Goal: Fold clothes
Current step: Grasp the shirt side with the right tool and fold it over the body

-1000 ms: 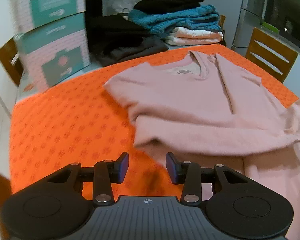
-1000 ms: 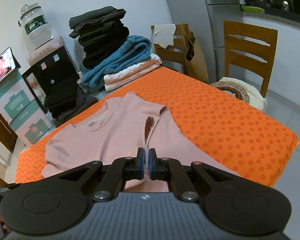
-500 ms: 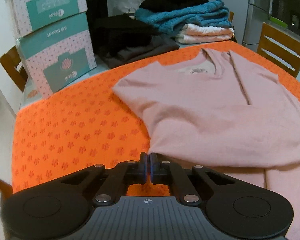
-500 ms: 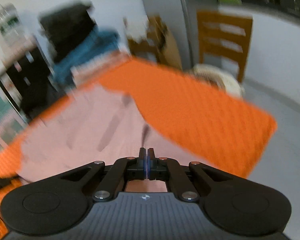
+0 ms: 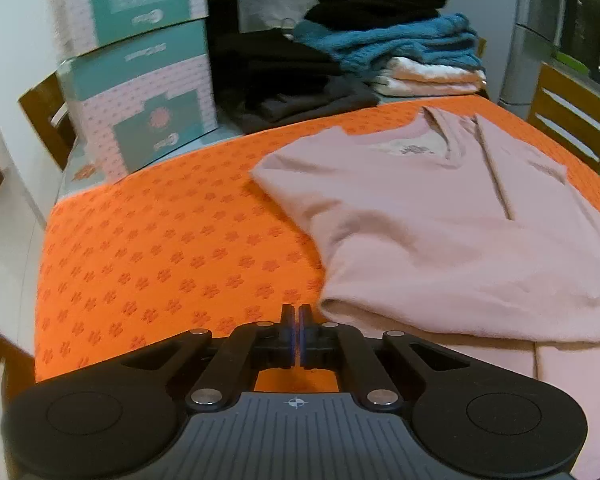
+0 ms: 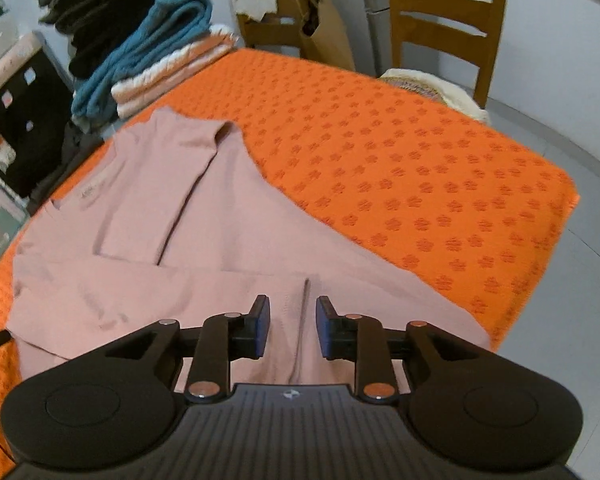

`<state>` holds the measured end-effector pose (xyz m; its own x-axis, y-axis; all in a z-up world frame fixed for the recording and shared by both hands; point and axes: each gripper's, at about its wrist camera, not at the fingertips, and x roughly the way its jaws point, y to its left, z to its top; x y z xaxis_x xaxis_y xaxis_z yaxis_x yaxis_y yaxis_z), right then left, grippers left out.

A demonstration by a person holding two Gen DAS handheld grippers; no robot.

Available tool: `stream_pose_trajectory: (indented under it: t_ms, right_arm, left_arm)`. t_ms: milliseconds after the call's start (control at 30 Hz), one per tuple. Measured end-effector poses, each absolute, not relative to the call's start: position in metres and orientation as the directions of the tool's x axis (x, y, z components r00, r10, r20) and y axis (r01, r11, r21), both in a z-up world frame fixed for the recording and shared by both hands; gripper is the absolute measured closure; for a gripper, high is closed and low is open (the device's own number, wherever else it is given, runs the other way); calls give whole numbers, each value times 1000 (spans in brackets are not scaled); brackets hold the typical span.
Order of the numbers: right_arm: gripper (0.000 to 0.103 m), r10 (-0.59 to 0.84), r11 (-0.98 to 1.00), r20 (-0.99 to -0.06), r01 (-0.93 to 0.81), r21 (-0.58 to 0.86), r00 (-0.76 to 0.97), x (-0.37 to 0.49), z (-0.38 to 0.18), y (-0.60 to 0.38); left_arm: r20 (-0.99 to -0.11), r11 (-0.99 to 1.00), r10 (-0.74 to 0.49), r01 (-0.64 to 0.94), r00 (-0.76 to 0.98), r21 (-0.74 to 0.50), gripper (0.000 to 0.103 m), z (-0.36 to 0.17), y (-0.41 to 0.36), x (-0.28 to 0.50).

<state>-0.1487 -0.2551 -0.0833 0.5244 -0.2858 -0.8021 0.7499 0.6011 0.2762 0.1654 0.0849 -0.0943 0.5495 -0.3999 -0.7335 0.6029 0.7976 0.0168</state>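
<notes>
**Partly folded pink top on the orange tabletop, both tools at its near edge**

Centrally, a pink top (image 5: 440, 216) lay flat on the orange flower-patterned cover of the tabletop (image 5: 160, 240), neckline toward the far side and one sleeve folded across the body. The left tool (image 5: 294, 332) was fully closed, its blue pads together with nothing visible between them, just beside the rounded near-left corner of the garment and over bare cover. The right tool (image 6: 288, 328) stood part-way open, its jaws having just been opening; the pads hovered over the lower part of the top with a vertical crease of cloth lying below the gap, and no cloth was pinched. Open cover extended broadly to the left of the garment in the left wrist view and to the right of it in the right wrist view, as far as the tabletop's edges. At the far edge stood a stack of folded clothes (image 5: 400, 32) in black, teal and pale layers, with teal-and-white cartons (image 5: 140, 80) at the far left. A wooden chair (image 6: 444, 20) stood beyond the far right edge.
</notes>
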Motion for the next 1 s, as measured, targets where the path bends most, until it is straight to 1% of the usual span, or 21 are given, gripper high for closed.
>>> stream_pose_trajectory:
  t_ms: [67,100,133,167,267,300,333,367,433,500,567,733,800,833,900,1000]
  right_arm:
    - [69,-280,616,-803,740,269,525,-142,-88,-254]
    - [79,-283,620,-805,740,261,521,-140,-90,-253]
    - [94,-289,622,-808,742,249,514,-138,-92,-252]
    - [99,-294,624,-808,743,243,510,-136,-91,-251]
    - [100,-363,634,-768,744,212,528,-141,-72,-245]
    - [100,-386,636,-757,747,196,527,-143,-66,-245]
    - [100,-396,639,-754,747,183,524,-144,-63,-245]
    - [100,-395,645,-757,744,175,521,-144,-63,-247]
    - [99,-387,658,-768,737,157,510,-142,-67,-248]
    - [99,-377,671,-782,729,139,497,-138,-72,-249]
    - [99,-371,673,-784,726,142,497,-138,-73,-248]
    - [99,-363,677,-784,721,149,503,-142,-73,-248]
    - [99,-362,675,-784,722,153,504,-143,-73,-248]
    - [99,-361,675,-784,722,154,505,-143,-73,-248]
    - [99,-357,680,-786,717,151,504,-142,-74,-247]
    - [99,-349,689,-792,710,145,500,-139,-77,-245]
  left_arm:
    - [-736,805,-397,593,549,7,100,-93,88,168]
    - [-735,802,-405,597,544,0,100,-91,89,167]
    - [-734,799,-413,601,539,-8,100,-89,90,167]
    - [-733,796,-421,605,535,-15,100,-87,91,167]
    - [-736,776,-442,630,513,-26,97,-83,91,165]
    - [-737,761,-436,649,516,4,97,-83,88,162]
    - [-739,745,-431,667,518,33,93,-85,84,159]
    - [-746,729,-424,682,514,55,88,-88,79,157]
    - [-755,715,-413,695,509,78,87,-93,71,157]
    - [-755,719,-410,691,512,79,83,-94,66,159]
    - [-752,722,-433,691,497,40,72,-93,65,162]
    - [-747,706,-499,706,439,-56,68,-87,65,165]
    - [-742,684,-537,722,402,-104,59,-84,68,163]
    - [-740,675,-549,728,387,-120,50,-83,71,161]
    - [-740,669,-552,734,385,-117,49,-83,75,157]
    - [-746,674,-528,735,406,-77,52,-86,75,155]
